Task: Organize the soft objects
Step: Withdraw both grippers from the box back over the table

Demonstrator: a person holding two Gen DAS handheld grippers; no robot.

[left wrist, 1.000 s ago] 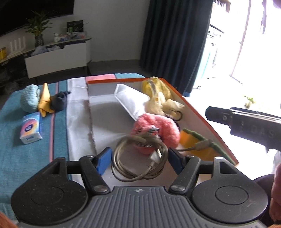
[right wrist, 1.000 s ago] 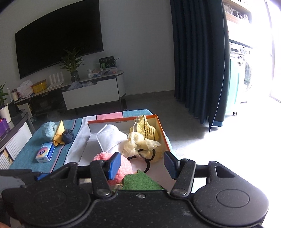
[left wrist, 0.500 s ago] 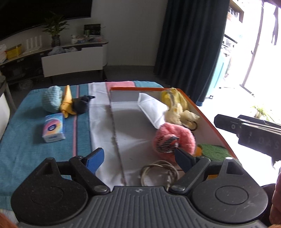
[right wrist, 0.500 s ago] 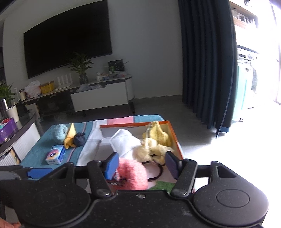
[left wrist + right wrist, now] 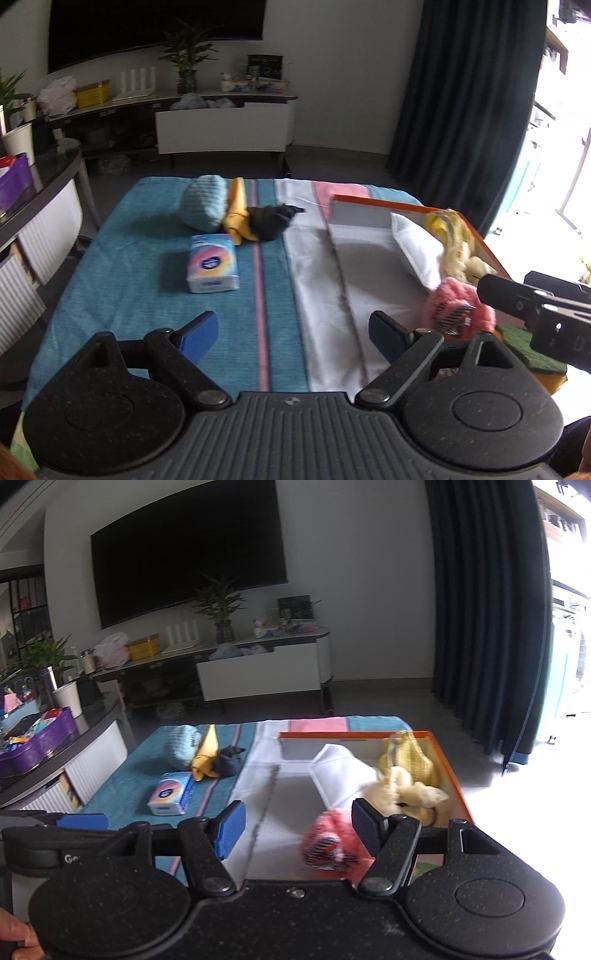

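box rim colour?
Orange rim, grey-white inside; clearest in the right wrist view.

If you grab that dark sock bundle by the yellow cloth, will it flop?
Probably. The crumpled dark fabric bundle looks limp, with a loose tail sticking out, so it would likely sag and dangle. It also looks light and unlikely to roll.

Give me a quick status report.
Left tongs and right tongs open, empty. Tissue pack, knit pouch, yellow cloth, dark cloth outside box. Nothing blocking.

Left gripper (image 5: 291, 332) released cable, drew back leftward.
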